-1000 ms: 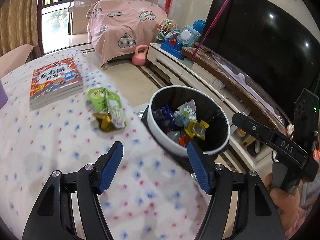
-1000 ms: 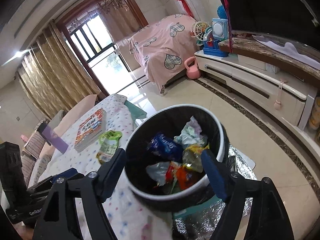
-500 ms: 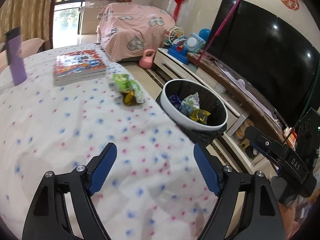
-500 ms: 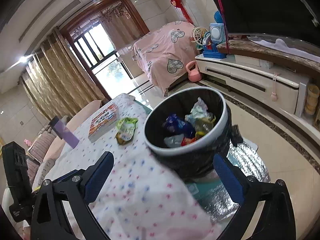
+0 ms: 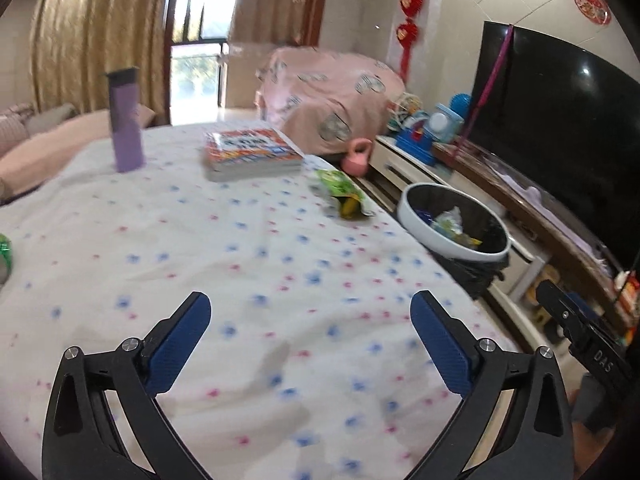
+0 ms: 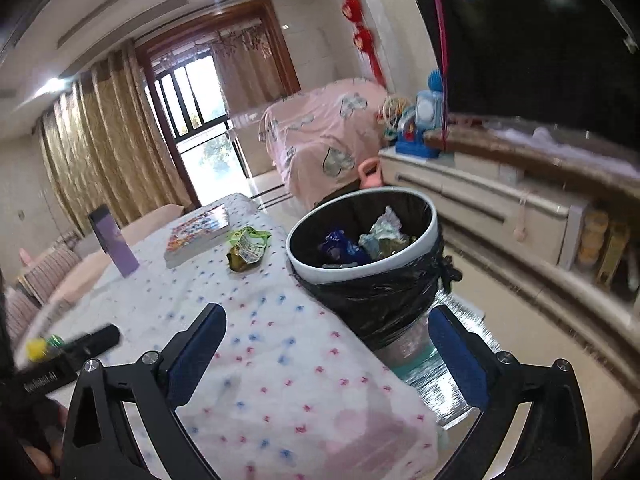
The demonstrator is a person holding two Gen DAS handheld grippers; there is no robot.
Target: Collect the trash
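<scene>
L gripper (image 5: 310, 320) and R gripper (image 6: 326, 330): jaws just opened wide, nothing held. Green wrapper (image 5: 344, 194) is seen ahead-right on tablecloth (image 5: 240, 272), beside bin (image 6: 362, 236); R judged nearer; long axis unclear.

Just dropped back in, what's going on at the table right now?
A person holds a gripper in each hand over the spotted tablecloth. The left gripper and right gripper are both open and empty; the left's fingers have just been opening. The bin beside the table already holds wrappers. A green snack wrapper lies on the cloth near the book, not yet picked up.
</scene>
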